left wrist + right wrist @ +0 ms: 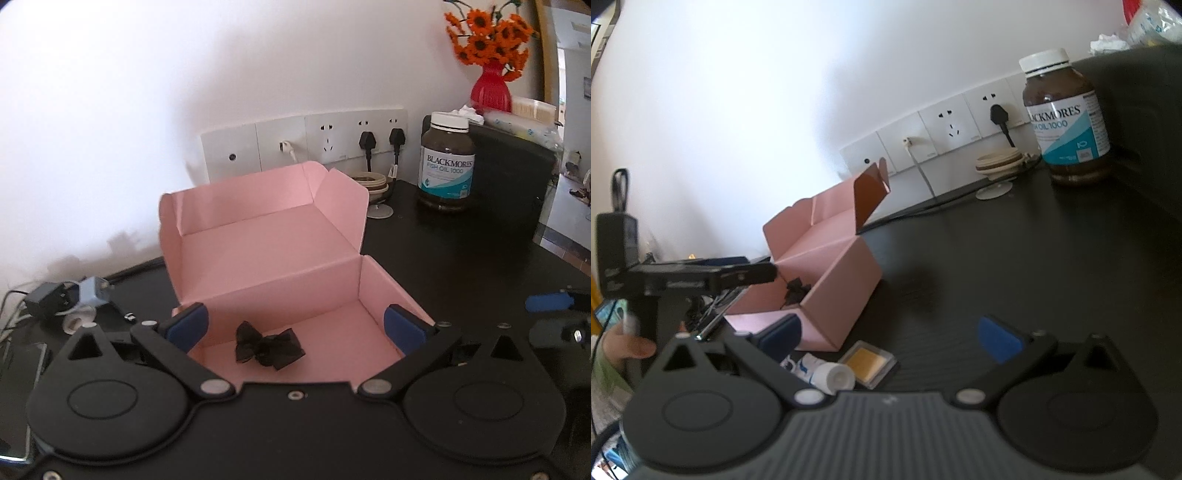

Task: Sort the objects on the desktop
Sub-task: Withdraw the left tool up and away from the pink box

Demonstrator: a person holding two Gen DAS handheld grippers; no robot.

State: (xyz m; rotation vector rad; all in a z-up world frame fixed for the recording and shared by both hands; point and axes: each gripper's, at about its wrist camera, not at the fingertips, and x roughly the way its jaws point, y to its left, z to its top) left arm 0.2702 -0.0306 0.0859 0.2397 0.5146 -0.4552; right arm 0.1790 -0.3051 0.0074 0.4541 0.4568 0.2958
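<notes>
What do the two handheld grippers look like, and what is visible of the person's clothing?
Both the left gripper and the right gripper are matte black, with blue pads on their fingers, silver pivot screws and round raised discs on the body. The right one has a ribbed grey panel. A pale green sleeve shows at the person's wrist.

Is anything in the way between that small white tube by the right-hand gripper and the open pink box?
Nothing visible. The white tube lies on the black desk just beside the pink box, whose lid stands open. Only a black bow lies inside. The right gripper is open and empty.
</notes>
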